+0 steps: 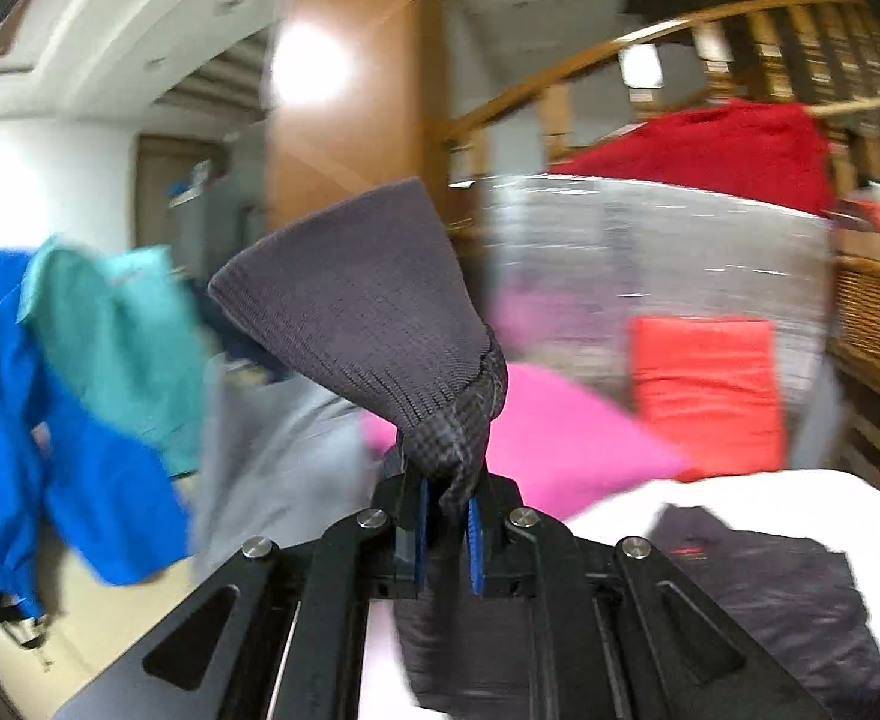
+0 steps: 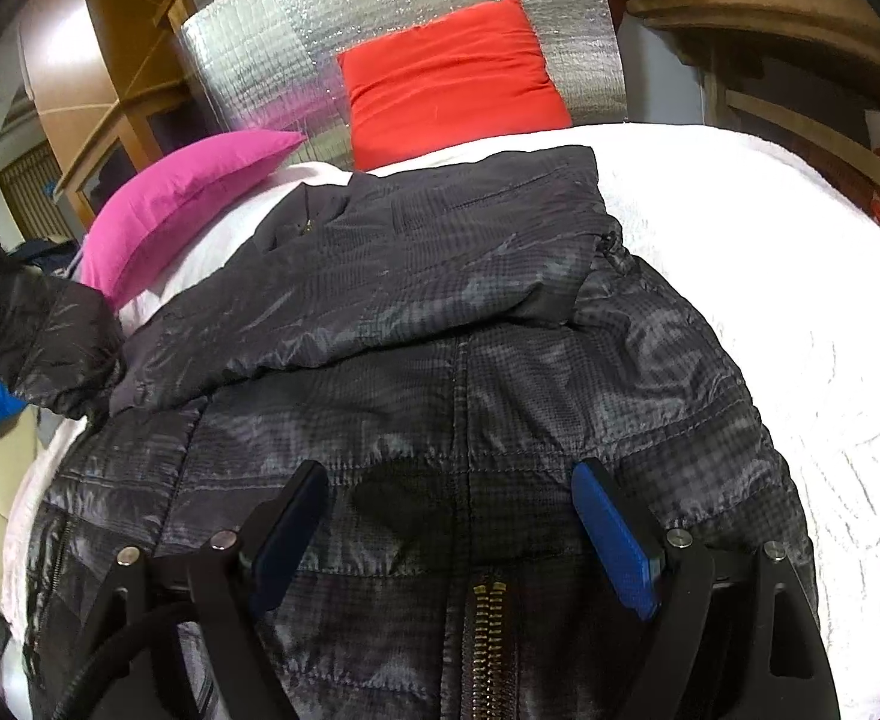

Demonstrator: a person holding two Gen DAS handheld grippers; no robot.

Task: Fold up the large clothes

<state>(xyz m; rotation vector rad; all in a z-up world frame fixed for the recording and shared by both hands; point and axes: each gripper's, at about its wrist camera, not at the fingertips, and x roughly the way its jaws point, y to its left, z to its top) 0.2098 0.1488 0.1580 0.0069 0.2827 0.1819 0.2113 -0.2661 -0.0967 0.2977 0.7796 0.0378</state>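
Left fingers (image 1: 447, 516) pinch jacket (image 2: 440, 360) cuff (image 1: 368, 300); right fingers (image 2: 614, 546) spread over its zipper (image 2: 488, 642).

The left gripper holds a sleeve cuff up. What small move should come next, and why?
Probably carry the cuff, clamped in the left gripper, across and lay it on the jacket body: one sleeve already lies folded there, and the right gripper hovers open.
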